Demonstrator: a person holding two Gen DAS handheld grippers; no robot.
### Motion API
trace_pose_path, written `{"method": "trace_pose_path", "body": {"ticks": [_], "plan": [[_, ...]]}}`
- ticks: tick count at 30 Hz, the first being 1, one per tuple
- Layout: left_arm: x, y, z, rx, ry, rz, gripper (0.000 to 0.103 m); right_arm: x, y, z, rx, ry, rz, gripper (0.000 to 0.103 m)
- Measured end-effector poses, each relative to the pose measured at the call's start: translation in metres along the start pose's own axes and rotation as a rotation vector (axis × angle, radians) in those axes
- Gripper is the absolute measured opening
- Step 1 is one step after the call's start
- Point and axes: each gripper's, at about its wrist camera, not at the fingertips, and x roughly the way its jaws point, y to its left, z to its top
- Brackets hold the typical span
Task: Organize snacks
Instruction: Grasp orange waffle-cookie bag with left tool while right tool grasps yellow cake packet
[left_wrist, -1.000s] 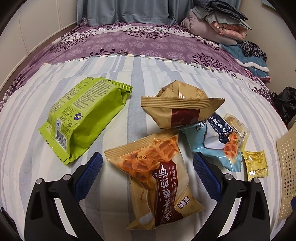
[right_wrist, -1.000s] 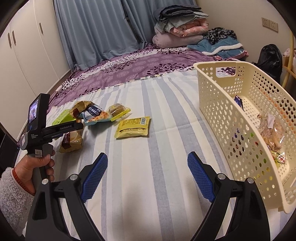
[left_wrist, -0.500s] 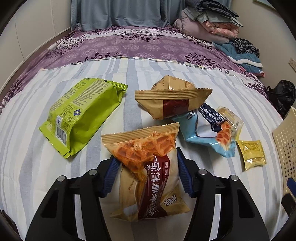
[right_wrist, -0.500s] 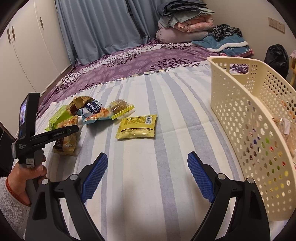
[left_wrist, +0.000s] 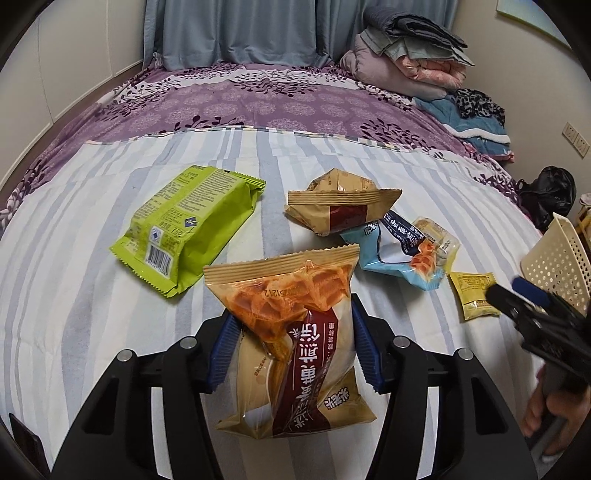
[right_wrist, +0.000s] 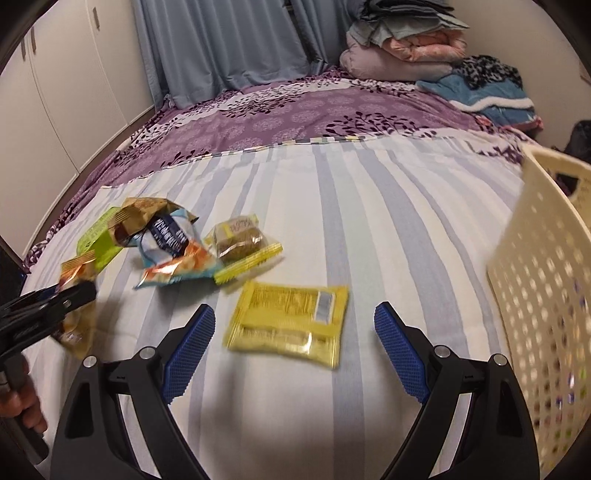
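Observation:
My left gripper (left_wrist: 291, 354) is shut on a tan waffle snack bag (left_wrist: 295, 332), its blue pads pressing both sides, and holds the bag slightly off the striped sheet. Still on the sheet are a green pack (left_wrist: 192, 229), a second tan bag (left_wrist: 340, 206), a light-blue bag (left_wrist: 399, 251), a small wrapped cake (left_wrist: 436, 232) and a flat yellow packet (right_wrist: 291, 321). My right gripper (right_wrist: 293, 343) hovers open just in front of the yellow packet, with nothing between its fingers. The cream basket (right_wrist: 546, 295) stands to its right.
The bed carries a purple floral cover (left_wrist: 277, 99) at the back. Folded bedding (left_wrist: 406, 55) is piled at the far right corner, and a black bag (left_wrist: 546, 192) sits beyond the bed's right edge. White wardrobe doors (right_wrist: 62, 92) line the left.
My left gripper closed on the waffle bag and raised it a little. My right gripper swung left, away from the basket, and came down over the yellow packet.

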Motion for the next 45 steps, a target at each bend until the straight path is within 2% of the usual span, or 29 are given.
{"method": "trace_pose_path", "body": {"ticks": [5, 11, 20, 22, 27, 29, 33, 37, 45], "plan": [[-0.008, 0.005, -0.003, -0.009, 0.001, -0.018, 0.058, 0.021, 0.003, 0.018, -0.036, 0.008, 0.043, 0.087], [-0.010, 0.005, -0.006, 0.000, 0.006, -0.026, 0.058, 0.043, 0.005, 0.019, -0.055, 0.082, 0.149, 0.088], [-0.010, 0.003, -0.006, -0.012, 0.004, -0.048, 0.058, 0.012, 0.013, -0.016, -0.127, 0.111, 0.205, 0.088], [-0.012, 0.003, -0.006, -0.010, 0.002, -0.055, 0.058, 0.008, 0.016, -0.021, -0.142, 0.107, 0.193, 0.088], [-0.017, 0.000, -0.005, -0.002, -0.006, -0.062, 0.058, 0.016, 0.019, -0.014, -0.160, 0.085, 0.081, 0.085], [-0.020, 0.001, -0.004, -0.003, -0.010, -0.060, 0.058, 0.020, 0.019, -0.010, -0.167, 0.076, 0.040, 0.077], [-0.023, 0.006, -0.003, -0.014, -0.013, -0.056, 0.058, 0.027, 0.023, -0.004, -0.199, 0.066, -0.029, 0.067], [-0.024, 0.007, -0.003, -0.017, -0.013, -0.060, 0.058, 0.023, 0.027, -0.006, -0.209, 0.061, -0.019, 0.049], [-0.032, -0.002, -0.002, 0.003, -0.025, -0.077, 0.058, 0.005, 0.021, -0.015, -0.150, 0.062, 0.011, 0.047]]}}
